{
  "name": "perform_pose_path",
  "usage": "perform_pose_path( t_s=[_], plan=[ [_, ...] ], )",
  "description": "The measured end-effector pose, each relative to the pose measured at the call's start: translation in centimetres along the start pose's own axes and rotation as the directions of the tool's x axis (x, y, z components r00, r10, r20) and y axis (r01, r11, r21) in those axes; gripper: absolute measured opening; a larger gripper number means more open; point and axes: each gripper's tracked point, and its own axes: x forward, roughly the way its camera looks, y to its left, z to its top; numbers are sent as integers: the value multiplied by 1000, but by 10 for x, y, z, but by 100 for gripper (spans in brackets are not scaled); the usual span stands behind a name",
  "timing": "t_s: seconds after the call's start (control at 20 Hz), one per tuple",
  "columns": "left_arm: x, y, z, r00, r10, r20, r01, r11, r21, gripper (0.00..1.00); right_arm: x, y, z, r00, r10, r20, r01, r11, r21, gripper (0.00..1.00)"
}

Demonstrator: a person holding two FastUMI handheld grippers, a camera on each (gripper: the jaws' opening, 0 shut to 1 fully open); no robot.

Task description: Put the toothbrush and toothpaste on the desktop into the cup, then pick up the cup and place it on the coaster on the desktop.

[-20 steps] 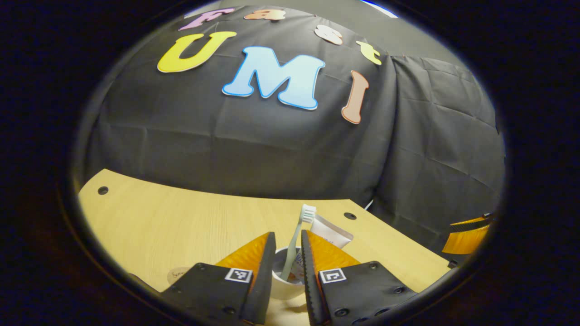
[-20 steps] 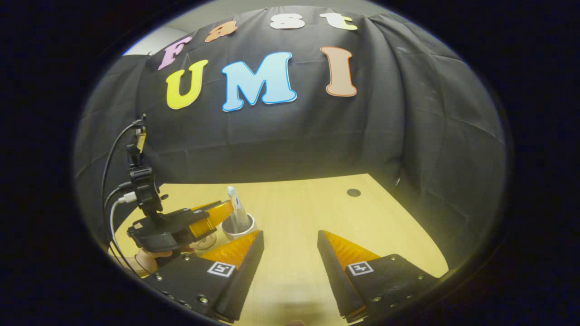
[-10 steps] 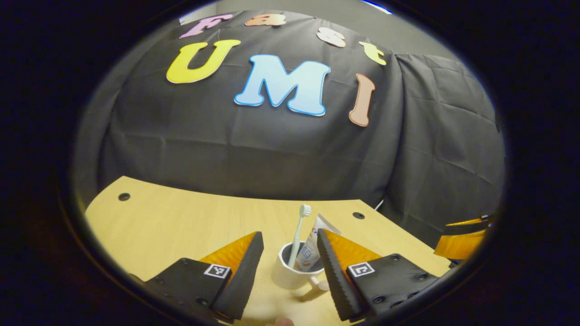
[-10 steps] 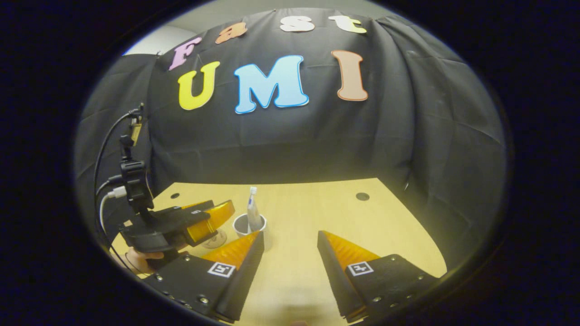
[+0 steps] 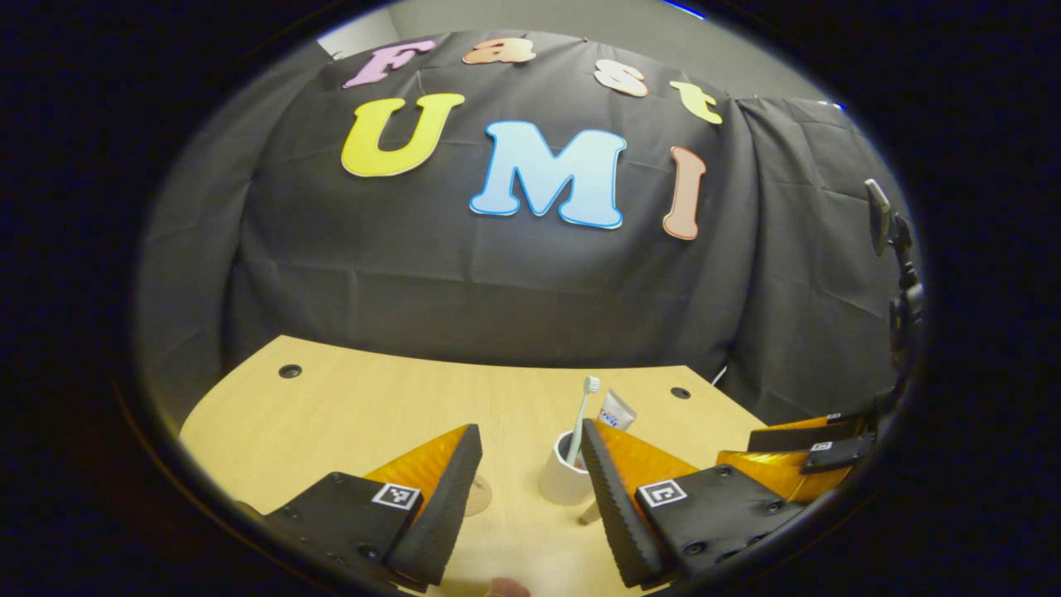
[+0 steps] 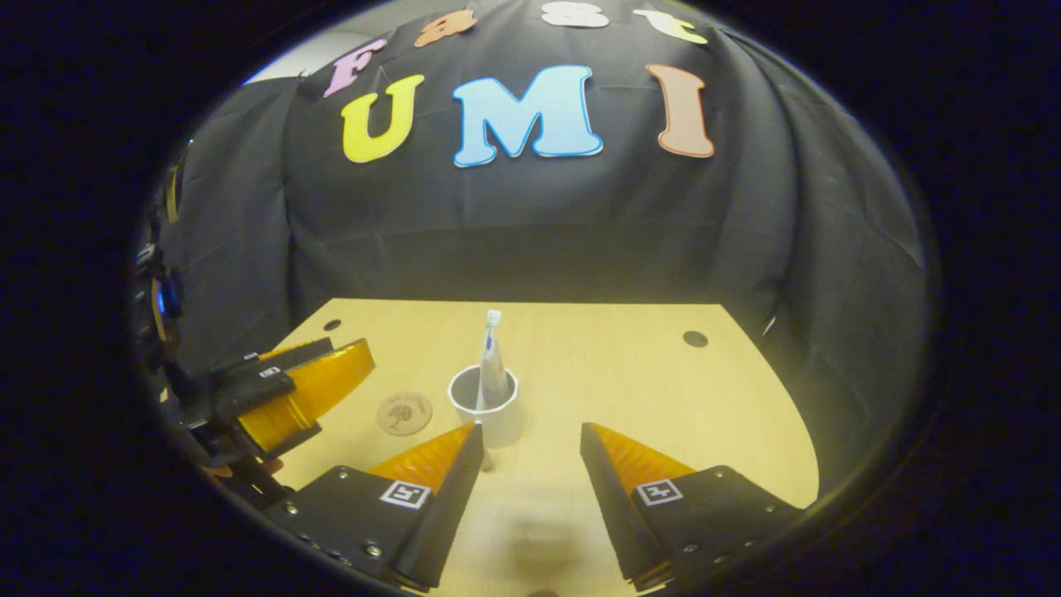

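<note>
Cup (image 6: 485, 405) beside coaster (image 6: 404, 413), not on it. Both grippers' fingers spread, empty. Risk: clumsy grab tips top-heavy cup, toothbrush (image 6: 491, 348) spills.

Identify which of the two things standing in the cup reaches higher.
The toothbrush: its white bristle head pokes above the toothpaste tube, which stands beside it in the white cup and ends lower.
</note>
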Motion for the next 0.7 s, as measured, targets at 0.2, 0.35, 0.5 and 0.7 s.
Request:
perform_pose_path(
  t_s=[0.2,0.35,0.5,0.7],
  plan=[
    [-16,13,4,1000,14,6,-14,1000,-7,81,15,17,-8,994,24,-109,-23,1000,10,75],
    [-23,26,5,1000,15,3,-15,1000,-6,93,29,28,-10,983,16,-183,-13,1000,19,75],
    [-28,38,5,1000,4,-5,-4,1000,-17,93,44,38,-14,971,15,-240,-9,1000,26,75],
    [-29,54,10,1000,-23,-6,23,999,-33,93,62,47,-16,957,-21,-288,27,999,17,75]
  ],
)
